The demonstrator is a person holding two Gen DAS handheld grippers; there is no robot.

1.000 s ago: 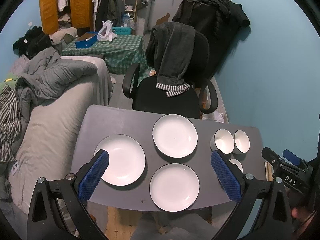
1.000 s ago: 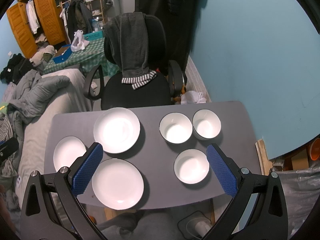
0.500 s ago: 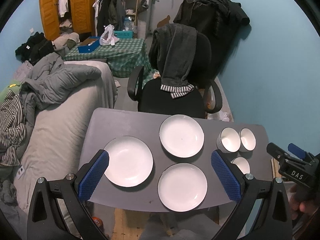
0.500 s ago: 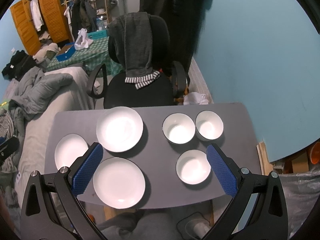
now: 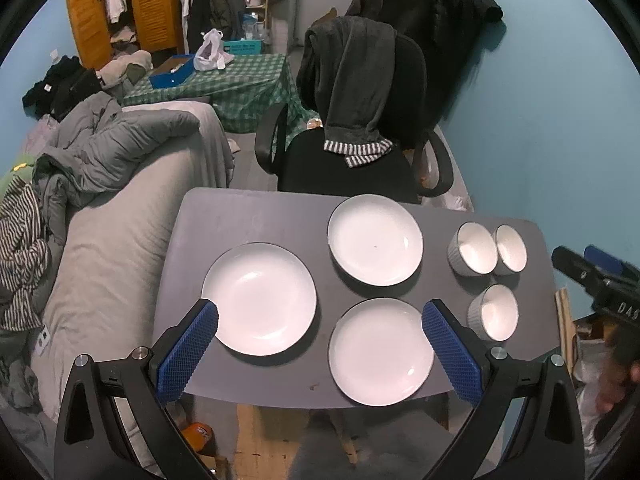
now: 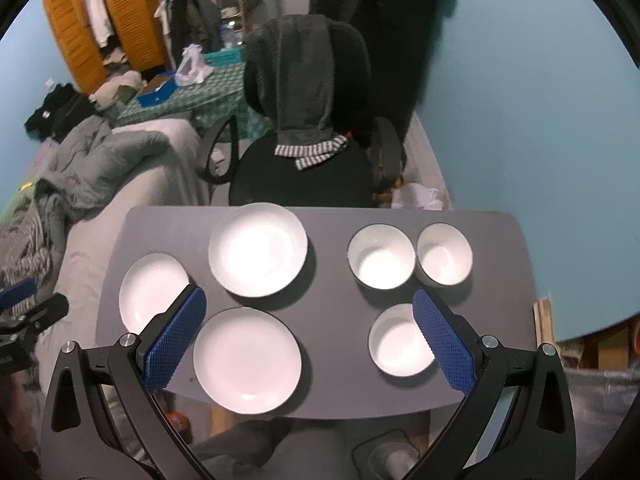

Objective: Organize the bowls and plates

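Nothing gripped yet. Left gripper (image 5: 320,344) spread wide, empty, high over three plates (image 5: 259,298) on grey table (image 5: 248,216). Right gripper (image 6: 308,338) likewise agape, empty, above three bowls (image 6: 381,256) at table's right end. Risk, my guess: near plate (image 5: 381,351) sits close to table edge, clumsy nudge tips it off. Two far bowls touching, could clink or chip when lifted.

Three white plates (image 5: 259,298) were laid flat, apart, on the table's left; three white bowls (image 6: 381,256) were clustered upright on its right.
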